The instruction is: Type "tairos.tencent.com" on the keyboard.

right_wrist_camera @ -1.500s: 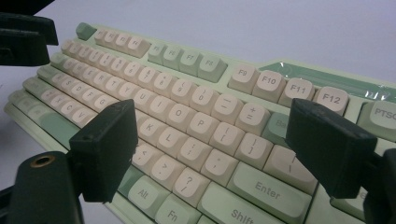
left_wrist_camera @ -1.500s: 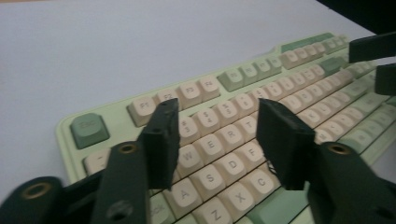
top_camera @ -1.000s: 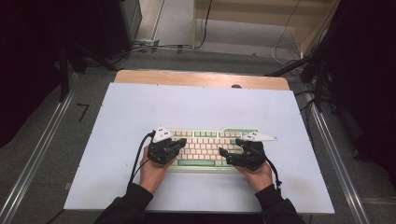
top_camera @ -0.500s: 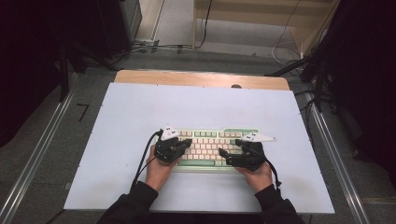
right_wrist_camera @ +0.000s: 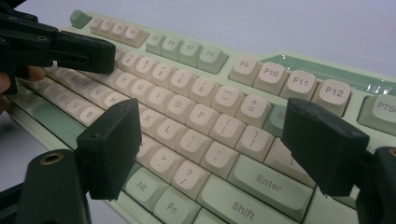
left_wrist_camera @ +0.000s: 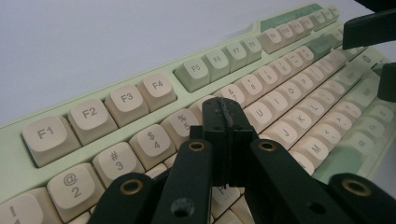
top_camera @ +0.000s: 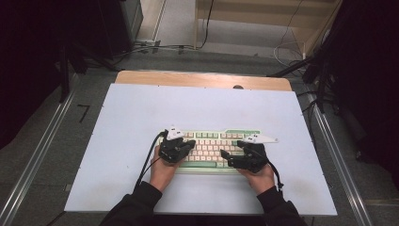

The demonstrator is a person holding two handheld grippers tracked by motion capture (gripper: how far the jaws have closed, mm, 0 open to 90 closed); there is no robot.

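A pale green keyboard [top_camera: 209,141] with cream keys lies on the white table top [top_camera: 197,103], near its front edge. My left gripper [top_camera: 189,144] is over the keyboard's left half. In the left gripper view its jaws [left_wrist_camera: 225,112] are pressed together with nothing between them, their tip by the 5 and 6 keys [left_wrist_camera: 180,122]. Whether the tip touches a key I cannot tell. My right gripper [top_camera: 233,149] is over the right half. Its jaws [right_wrist_camera: 217,135] stand wide apart above the P and bracket keys [right_wrist_camera: 201,114], holding nothing.
A wooden strip [top_camera: 202,79] borders the table's far edge. Metal rails [top_camera: 42,155] run along both sides. Cables lie on the floor beyond the table. Each gripper view shows the other gripper [left_wrist_camera: 369,28] [right_wrist_camera: 88,53] farther off over the keys.
My left gripper has slid a little to the right along the keyboard. The right gripper has kept still.
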